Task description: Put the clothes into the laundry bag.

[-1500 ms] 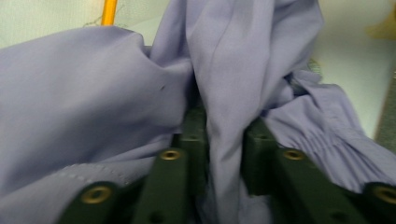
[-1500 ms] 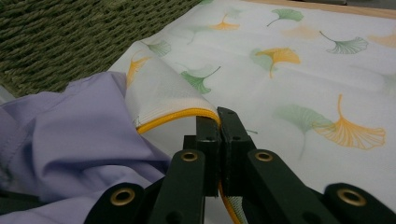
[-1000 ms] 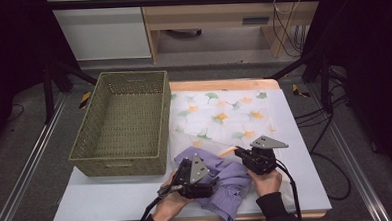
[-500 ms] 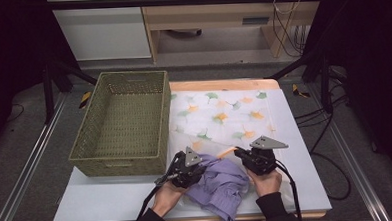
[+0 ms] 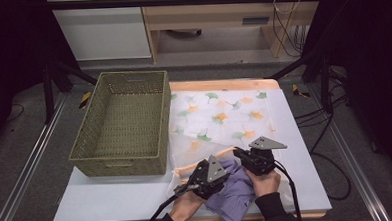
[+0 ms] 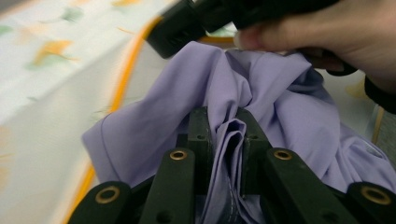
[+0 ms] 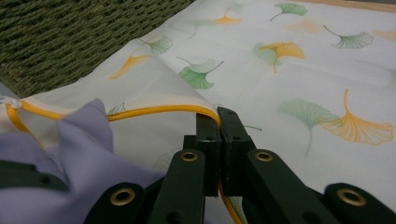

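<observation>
My left hand-held gripper (image 5: 222,175) has just been closing, and its jaws are now clamped on a bunched fold of the one purple garment (image 6: 261,93), which lies at the near edge of the worktop (image 5: 113,199) between my two hands. My right hand-held gripper (image 7: 218,116) is pinched tight on the orange-piped edge of the single leaf-printed mesh bag (image 7: 299,70), just beside the garment on its right. That bag spreads away from me over the middle and far right of the worktop, printed with green and orange ginkgo leaves. To the left stands one woven green basket (image 5: 122,123), its long side touching the bag's left edge.
</observation>
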### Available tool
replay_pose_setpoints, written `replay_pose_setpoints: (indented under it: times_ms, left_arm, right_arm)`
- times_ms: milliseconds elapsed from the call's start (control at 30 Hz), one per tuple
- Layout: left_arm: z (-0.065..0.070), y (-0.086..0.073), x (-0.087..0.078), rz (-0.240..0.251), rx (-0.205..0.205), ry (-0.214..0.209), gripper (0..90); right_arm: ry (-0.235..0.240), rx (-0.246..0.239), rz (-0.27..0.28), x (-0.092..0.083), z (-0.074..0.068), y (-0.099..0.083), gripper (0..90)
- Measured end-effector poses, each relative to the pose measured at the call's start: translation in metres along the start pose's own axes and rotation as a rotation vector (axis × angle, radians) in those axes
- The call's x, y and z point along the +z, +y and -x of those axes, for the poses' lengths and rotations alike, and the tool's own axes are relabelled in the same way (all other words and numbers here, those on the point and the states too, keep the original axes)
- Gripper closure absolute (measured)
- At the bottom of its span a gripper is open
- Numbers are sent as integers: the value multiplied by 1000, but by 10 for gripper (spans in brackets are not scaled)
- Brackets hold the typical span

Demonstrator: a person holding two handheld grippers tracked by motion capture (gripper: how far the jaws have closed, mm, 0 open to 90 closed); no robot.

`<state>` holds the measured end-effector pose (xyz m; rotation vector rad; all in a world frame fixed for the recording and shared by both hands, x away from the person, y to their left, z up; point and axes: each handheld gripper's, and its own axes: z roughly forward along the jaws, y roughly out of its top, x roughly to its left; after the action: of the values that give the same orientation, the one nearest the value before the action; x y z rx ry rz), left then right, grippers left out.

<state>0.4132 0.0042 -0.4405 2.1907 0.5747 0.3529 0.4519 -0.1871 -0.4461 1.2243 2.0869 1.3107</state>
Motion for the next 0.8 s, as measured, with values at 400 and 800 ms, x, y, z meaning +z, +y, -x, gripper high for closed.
replay_pose_setpoints:
  times_ms: [400,800]
  left_arm:
    - [-27,-8,26,-67,-60,76,675]
    - [-9,-14,-25,-45,-47,40,252]
  right_arm:
    - [10,0,44,-11,0,4,880]
    - [5,7,22,-11,1,4,880]
